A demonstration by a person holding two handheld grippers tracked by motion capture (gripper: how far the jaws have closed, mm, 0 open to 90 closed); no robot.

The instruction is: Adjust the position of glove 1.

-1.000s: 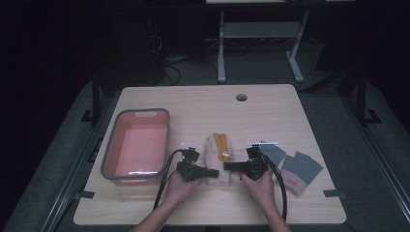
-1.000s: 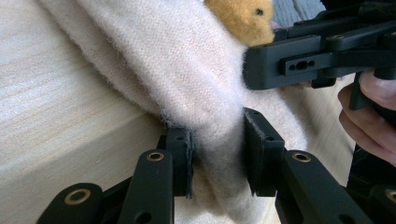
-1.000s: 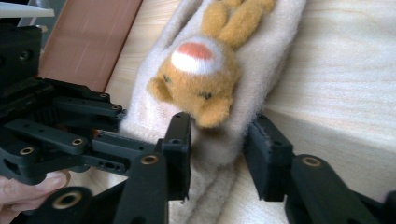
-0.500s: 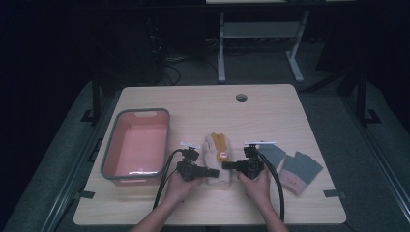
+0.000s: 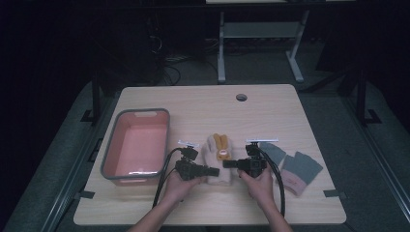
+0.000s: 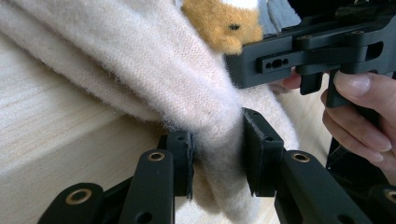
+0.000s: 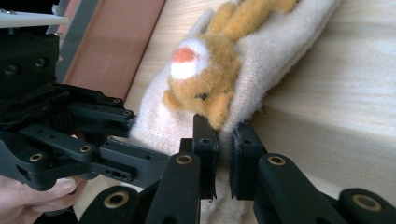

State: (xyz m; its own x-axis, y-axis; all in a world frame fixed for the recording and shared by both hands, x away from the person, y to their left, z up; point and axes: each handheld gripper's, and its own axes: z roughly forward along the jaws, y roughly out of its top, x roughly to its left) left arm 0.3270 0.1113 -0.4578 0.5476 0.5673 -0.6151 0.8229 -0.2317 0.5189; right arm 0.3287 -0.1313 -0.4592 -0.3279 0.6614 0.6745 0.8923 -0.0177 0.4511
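Right claw (image 5: 231, 165) has closed on the cream glove's (image 5: 216, 159) edge since the earlier frame. Glove at lower centre of the surface (image 5: 270, 104); left claw (image 5: 214, 171) pinches the opposite edge, likely for a two-sided lift. Pink bin (image 5: 137, 145) left.

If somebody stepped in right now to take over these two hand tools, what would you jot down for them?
Left gripper: shut on the near edge of the cream glove.
Right gripper: jaws have just been closing and now pinch the same glove's near edge, beside its orange plush animal.
The glove lies mid-table between both hands; the pink tub sits to its left, two grey gloves to its right.
Done: both grips taken.
Left: probably lifting the glove; where it goes isn't evident.
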